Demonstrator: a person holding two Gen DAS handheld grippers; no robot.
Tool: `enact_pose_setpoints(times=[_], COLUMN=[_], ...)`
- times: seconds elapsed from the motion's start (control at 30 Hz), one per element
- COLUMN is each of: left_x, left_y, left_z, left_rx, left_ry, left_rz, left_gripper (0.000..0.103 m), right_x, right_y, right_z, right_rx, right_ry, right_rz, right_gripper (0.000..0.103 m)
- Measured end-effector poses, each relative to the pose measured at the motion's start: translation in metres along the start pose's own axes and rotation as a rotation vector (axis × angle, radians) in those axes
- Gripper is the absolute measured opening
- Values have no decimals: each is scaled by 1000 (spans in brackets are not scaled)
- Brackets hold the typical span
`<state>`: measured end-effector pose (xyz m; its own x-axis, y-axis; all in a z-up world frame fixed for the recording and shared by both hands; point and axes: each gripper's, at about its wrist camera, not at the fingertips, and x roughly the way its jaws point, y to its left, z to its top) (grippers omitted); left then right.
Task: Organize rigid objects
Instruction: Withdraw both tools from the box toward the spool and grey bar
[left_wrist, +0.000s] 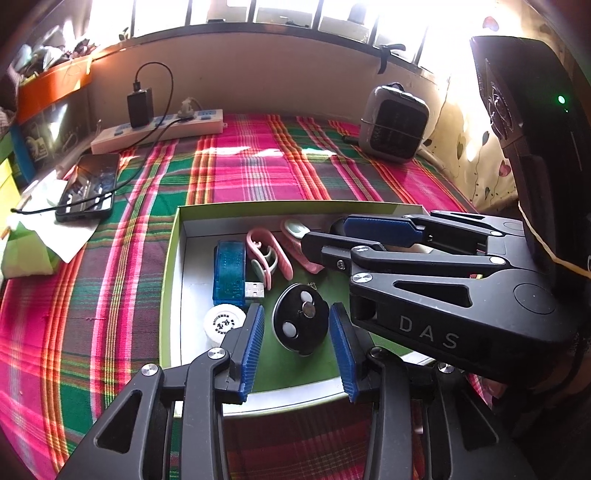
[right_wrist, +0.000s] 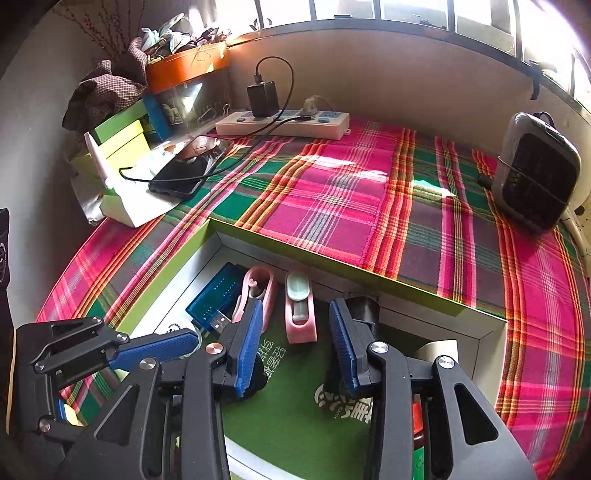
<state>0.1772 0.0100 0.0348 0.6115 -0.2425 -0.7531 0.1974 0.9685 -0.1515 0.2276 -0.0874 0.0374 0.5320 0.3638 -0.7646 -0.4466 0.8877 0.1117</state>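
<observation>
Both grippers hang over the green-rimmed box (left_wrist: 168, 280) on the plaid cloth (left_wrist: 258, 166), tilted down into it, which looks like drop-off position. The left gripper (left_wrist: 297, 343) is released: its pads stand clear either side of the black round disc (left_wrist: 300, 319) lying near the box's front edge. The right gripper (right_wrist: 295, 347) is let go too, nothing pinched, with the pink clip (right_wrist: 300, 314) flat beyond it and the blue USB stick (left_wrist: 229, 271) toward the left wall.

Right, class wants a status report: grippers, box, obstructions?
Left gripper open around black disc. Right gripper open, empty. Both over box. No obstructions.
</observation>
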Motion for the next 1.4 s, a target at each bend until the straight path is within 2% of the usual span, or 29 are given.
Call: enact_pose_setpoints(times=[0.7, 0.87, 1.27, 1.4], left_x=[-47, -52, -47, -43], left_y=[-10, -13, -25, -33], left_z=[-27, -36, -54, -57], left_rx=[10, 6, 18, 23], left_ry=[-56, -60, -11, 12], left_rz=[-10, -44, -133, -161], left_gripper=[36, 37, 41, 42], right_x=[-73, -90, -115, -119], right_y=[3, 0, -24, -33], right_z=[-41, -57, -103, -118], right_rx=[63, 88, 185, 222], right_ry=[-108, -131, -140, -143], right_rz=[-43, -63, -130, -142], right_gripper=[39, 40, 41, 45])
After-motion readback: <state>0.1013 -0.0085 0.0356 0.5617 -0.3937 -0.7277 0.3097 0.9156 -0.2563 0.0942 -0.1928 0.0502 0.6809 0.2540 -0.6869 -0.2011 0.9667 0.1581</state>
